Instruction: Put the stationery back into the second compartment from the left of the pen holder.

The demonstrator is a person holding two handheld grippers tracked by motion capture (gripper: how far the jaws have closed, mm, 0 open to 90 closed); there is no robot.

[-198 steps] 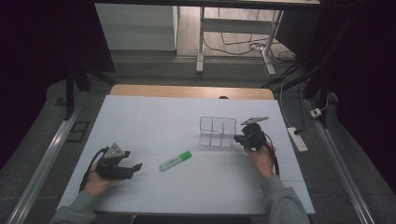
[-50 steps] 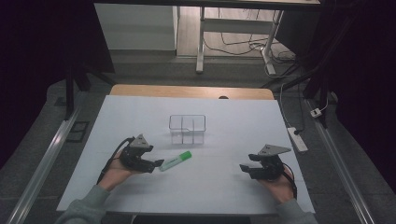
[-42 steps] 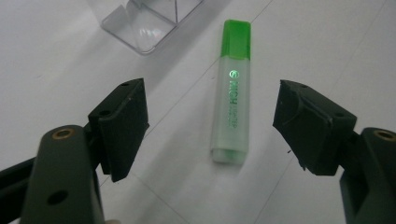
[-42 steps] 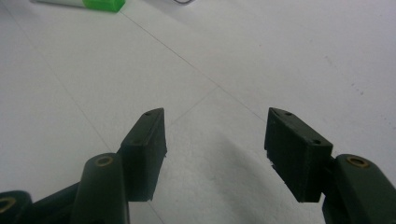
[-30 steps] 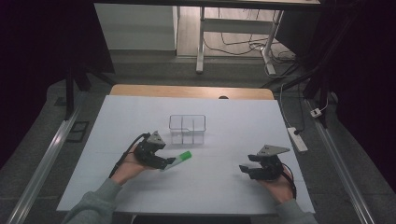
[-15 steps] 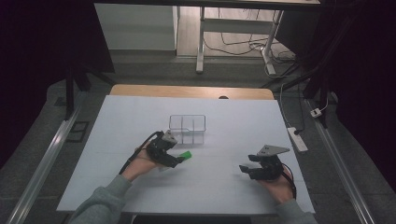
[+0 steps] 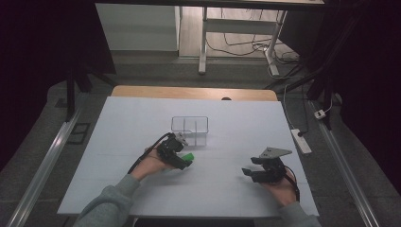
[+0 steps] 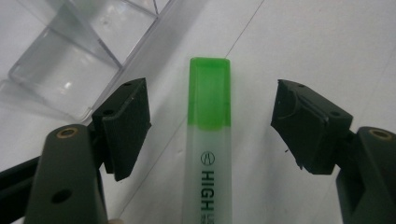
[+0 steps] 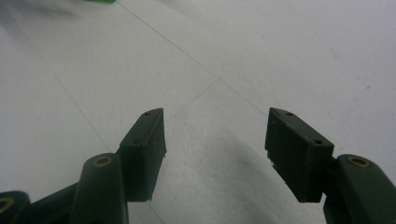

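Observation:
A highlighter (image 8: 208, 135) with a green cap and a pale body lies flat on the white table. My left gripper (image 8: 211, 123) stands open astride it, a jaw on each side with a gap to the pen. From above, the left gripper (image 7: 182, 161) covers most of the highlighter, and just the green cap (image 7: 188, 156) sticks out. A clear plastic organiser box (image 7: 189, 126) with compartments stands just beyond it. My right gripper (image 7: 249, 173) rests at the front right of the table, open, with nothing but bare table between its jaws (image 9: 212, 144).
The white table (image 7: 118, 127) has a wooden strip along its far edge. A power strip (image 7: 300, 140) lies off the table's right side. A corner of the organiser (image 8: 74, 65) stands close to my left gripper's left jaw.
My left gripper has slid right along the highlighter and now covers its body up to the cap. The right gripper has stayed put.

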